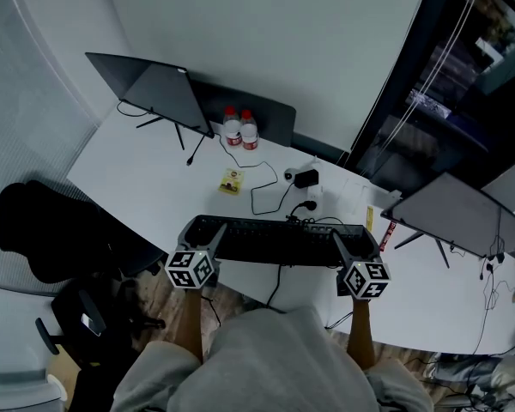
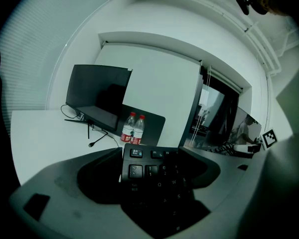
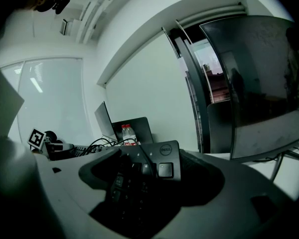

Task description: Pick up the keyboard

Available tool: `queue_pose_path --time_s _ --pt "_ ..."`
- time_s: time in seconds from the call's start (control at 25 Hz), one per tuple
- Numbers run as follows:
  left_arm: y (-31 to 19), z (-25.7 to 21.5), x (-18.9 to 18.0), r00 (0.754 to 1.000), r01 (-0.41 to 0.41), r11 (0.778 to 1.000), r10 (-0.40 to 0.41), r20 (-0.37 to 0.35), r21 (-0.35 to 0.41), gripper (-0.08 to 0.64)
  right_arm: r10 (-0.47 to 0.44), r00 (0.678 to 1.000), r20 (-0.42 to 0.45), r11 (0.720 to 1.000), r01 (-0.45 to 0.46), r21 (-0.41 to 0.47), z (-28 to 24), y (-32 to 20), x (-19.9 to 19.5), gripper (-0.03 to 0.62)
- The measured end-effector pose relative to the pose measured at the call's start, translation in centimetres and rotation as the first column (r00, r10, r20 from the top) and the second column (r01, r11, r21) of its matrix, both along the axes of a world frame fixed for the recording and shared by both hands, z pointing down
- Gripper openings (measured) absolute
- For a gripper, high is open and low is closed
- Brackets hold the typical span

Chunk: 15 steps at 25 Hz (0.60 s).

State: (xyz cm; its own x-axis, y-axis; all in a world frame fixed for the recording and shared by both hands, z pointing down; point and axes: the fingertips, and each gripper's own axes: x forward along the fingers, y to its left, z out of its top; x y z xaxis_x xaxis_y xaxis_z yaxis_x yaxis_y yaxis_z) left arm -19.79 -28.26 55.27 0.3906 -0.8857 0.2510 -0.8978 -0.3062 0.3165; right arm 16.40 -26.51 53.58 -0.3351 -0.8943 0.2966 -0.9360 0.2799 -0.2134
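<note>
A black keyboard (image 1: 279,240) lies crosswise at the white table's (image 1: 146,187) front edge, its cable hanging down in front. My left gripper (image 1: 196,228) is shut on its left end, where the Esc key (image 2: 135,153) shows between the jaws of that gripper (image 2: 152,156). The keyboard's right end, with a round logo (image 3: 165,149), is clamped by my right gripper (image 1: 350,237), whose jaws (image 3: 149,156) close round it. Whether the keyboard touches the table I cannot tell.
Two water bottles (image 1: 240,130) stand at the back by a dark monitor (image 1: 154,88). A second monitor (image 1: 455,213) stands at the right. Cables and a black adapter (image 1: 306,178) lie behind the keyboard, next to a yellow packet (image 1: 231,181). A black chair (image 1: 43,230) stands at the left.
</note>
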Motion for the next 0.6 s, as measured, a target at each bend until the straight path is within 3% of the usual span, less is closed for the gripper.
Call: queue_pose_path --time_s 0.6 --pt "0.0 0.55 0.11 1.0 0.003 1.0 -0.003 -0.002 -0.015 0.324 -0.003 1.0 0.002 1.0 0.003 -0.018 0.55 -0.11 0.1 0.367"
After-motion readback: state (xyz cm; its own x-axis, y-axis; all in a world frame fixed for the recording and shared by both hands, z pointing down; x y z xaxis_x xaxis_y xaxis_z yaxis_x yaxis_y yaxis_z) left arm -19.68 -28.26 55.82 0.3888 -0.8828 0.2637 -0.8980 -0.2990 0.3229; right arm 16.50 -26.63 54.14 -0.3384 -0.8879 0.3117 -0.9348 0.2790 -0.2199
